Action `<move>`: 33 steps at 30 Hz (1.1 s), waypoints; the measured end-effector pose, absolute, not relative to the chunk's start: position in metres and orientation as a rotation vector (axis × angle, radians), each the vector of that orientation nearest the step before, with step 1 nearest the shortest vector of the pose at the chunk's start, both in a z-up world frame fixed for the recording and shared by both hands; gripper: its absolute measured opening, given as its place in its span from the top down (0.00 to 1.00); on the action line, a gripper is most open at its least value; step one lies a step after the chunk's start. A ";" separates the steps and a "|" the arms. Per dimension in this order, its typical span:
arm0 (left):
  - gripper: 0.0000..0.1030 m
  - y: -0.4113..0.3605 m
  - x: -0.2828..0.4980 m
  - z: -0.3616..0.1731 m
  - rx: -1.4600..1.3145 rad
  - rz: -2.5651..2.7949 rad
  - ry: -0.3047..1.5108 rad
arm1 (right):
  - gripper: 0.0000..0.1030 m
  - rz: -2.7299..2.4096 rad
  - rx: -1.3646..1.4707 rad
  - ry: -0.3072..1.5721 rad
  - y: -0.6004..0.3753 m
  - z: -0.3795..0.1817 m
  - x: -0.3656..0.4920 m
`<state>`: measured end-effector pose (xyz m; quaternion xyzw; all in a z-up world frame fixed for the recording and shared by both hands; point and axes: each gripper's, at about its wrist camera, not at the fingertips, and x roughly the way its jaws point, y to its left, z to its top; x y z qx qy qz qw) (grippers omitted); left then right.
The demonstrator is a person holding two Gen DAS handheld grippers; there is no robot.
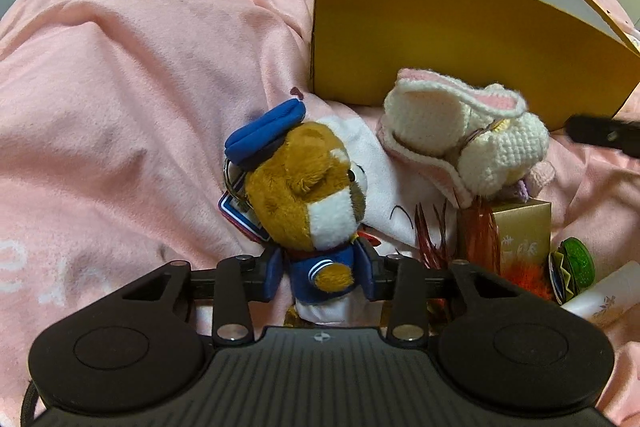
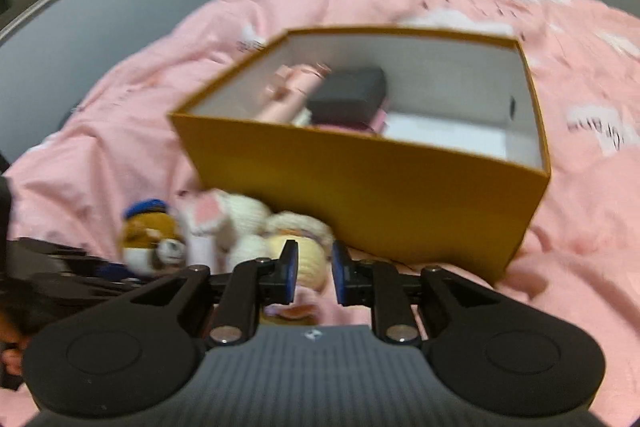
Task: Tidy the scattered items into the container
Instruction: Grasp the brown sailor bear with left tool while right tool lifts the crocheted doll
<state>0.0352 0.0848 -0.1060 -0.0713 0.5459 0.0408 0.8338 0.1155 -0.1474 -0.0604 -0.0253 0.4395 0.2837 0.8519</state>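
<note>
Gripping the bear toy (image 1: 312, 195) around its blue-jacketed body, the left gripper (image 1: 320, 277) has its jaws shut on it, low on the pink bed (image 1: 120, 87); lift clear of the knitted rabbit (image 1: 460, 143) before swinging toward the gold box (image 1: 440, 39) at one o'clock. The right gripper (image 2: 314, 273) hangs slightly parted, holding nothing

left tongs (image 1: 323, 277) gripping sailor plush (image 1: 308, 203), gold box (image 1: 440, 39)

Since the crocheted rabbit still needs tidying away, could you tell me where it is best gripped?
Grip the crocheted rabbit across its rounded white body, coming from above. It lies on its side against the gold box, and its floppy ears would slip from the fingers.
</note>
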 end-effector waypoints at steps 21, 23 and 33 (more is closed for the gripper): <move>0.55 0.092 0.045 -0.105 -0.198 0.077 1.154 | 0.46 0.726 0.351 1.145 -0.133 -0.124 0.156; 0.51 0.091 0.047 -0.107 -0.191 0.077 1.161 | 0.46 0.758 0.352 1.170 -0.127 -0.129 0.156; 0.46 0.083 0.060 -0.117 -0.167 0.082 1.192 | 0.53 0.830 0.232 1.129 -0.109 -0.120 0.140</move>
